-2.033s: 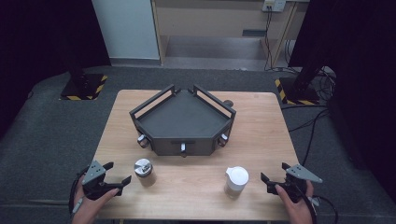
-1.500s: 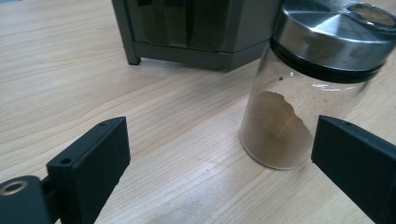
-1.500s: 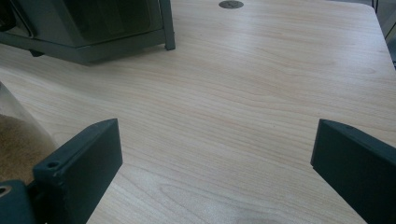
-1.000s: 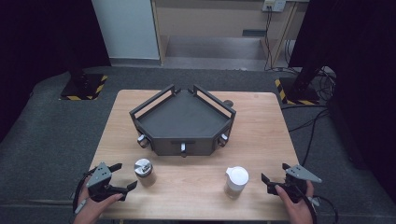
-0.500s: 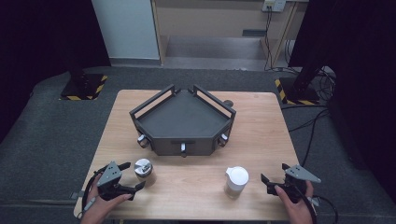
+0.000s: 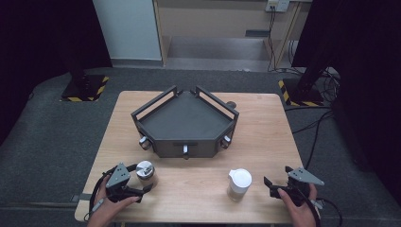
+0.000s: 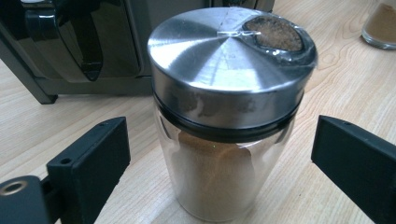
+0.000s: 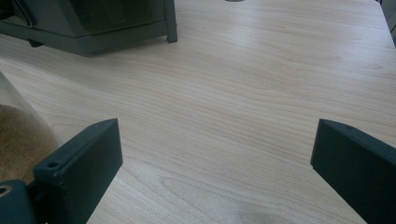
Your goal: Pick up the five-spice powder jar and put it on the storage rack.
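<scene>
Both fingers [image 7: 88,163] flank the spice jar [image 7: 229,116], its base cropped.

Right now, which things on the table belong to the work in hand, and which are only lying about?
In the work:
- steel-lidded spice jar, standing between the jaws of the open left tongs, untouched
- left tongs

Lying about:
- white-lidded jar, near the open right tongs, not between their jaws
- black angular tray behind
</scene>
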A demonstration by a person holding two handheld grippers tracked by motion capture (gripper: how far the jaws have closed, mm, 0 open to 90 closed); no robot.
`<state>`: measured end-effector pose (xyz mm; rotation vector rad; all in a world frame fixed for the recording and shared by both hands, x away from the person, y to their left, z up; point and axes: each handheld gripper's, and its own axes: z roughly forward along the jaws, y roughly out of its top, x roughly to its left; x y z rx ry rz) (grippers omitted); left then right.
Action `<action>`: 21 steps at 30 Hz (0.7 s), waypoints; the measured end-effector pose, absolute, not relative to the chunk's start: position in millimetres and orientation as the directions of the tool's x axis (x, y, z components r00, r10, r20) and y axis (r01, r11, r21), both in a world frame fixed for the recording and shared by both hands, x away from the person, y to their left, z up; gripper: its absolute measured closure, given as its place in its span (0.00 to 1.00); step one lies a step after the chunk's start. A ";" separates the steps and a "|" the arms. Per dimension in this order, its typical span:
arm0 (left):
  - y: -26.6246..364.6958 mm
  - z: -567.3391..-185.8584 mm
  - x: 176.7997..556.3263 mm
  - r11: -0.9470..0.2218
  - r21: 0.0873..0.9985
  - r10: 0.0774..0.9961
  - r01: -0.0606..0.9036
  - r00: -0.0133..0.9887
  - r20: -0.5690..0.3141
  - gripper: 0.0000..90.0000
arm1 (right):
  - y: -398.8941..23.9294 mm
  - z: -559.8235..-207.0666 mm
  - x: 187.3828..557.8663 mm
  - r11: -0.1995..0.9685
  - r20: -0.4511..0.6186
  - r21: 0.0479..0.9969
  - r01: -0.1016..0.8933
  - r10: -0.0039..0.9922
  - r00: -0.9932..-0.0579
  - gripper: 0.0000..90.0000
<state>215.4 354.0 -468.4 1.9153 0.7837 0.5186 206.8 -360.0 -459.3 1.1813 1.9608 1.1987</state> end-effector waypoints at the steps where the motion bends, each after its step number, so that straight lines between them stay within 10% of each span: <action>1: 353.9 -468.8 215.1 -0.322 0.898 0.714 0.300 0.700 0.022 0.05 | -360.0 -459.3 206.8 0.216 -0.009 0.892 0.396 0.887 -0.463 0.03; 21: 340.5 -470.5 220.6 -0.328 0.892 0.726 0.312 0.688 0.026 0.04 | -359.7 -459.5 206.9 0.221 -0.011 0.890 0.400 0.886 -0.464 0.03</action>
